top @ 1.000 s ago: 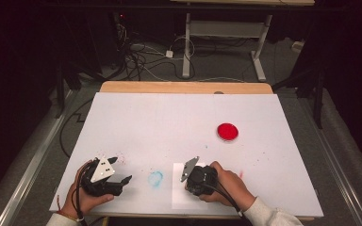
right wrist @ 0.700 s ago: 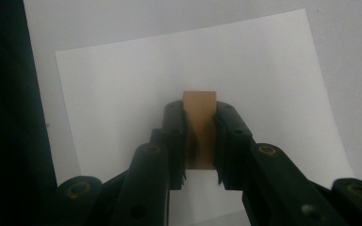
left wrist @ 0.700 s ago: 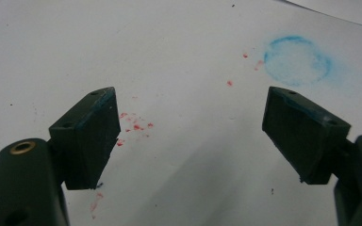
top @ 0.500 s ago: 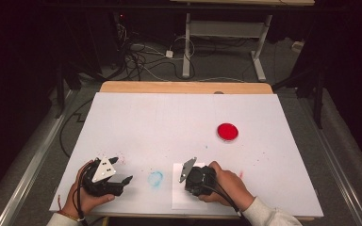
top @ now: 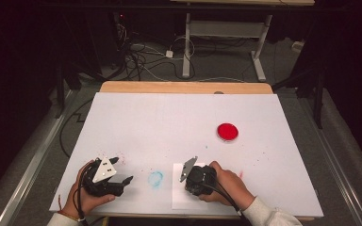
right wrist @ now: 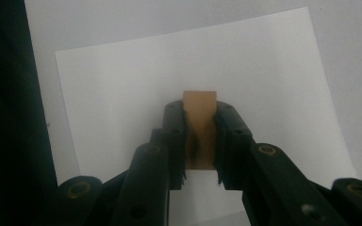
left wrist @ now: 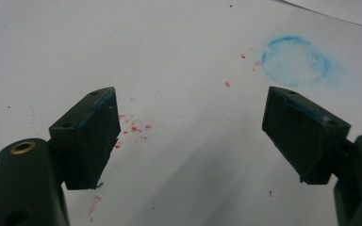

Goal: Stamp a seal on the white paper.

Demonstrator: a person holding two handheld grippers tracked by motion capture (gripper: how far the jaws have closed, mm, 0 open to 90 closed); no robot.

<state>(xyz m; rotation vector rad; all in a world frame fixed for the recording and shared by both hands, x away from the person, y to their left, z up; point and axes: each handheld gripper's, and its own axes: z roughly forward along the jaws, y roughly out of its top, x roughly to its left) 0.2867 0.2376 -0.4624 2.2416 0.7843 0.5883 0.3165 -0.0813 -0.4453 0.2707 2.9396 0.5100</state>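
My right gripper (top: 194,179) points down at a white sheet of paper (top: 181,203) near the table's front edge. In the right gripper view my right gripper (right wrist: 200,113) is shut on a small tan block (right wrist: 199,101), held upright over the white sheet (right wrist: 118,94). My left gripper (top: 122,170) rests low at the front left, held by a hand. In the left gripper view my left gripper (left wrist: 193,117) is open, with nothing between its jaws. A blue ring stain (left wrist: 294,61) lies ahead to its right, and the same blue ring stain (top: 155,178) sits between the two grippers.
A red disc (top: 227,132) lies on the white table cover (top: 169,122) at the right middle. Small red specks (left wrist: 133,126) dot the cover by the left gripper. A wooden strip (top: 184,87) runs along the far edge; cables and table legs lie on the floor beyond.
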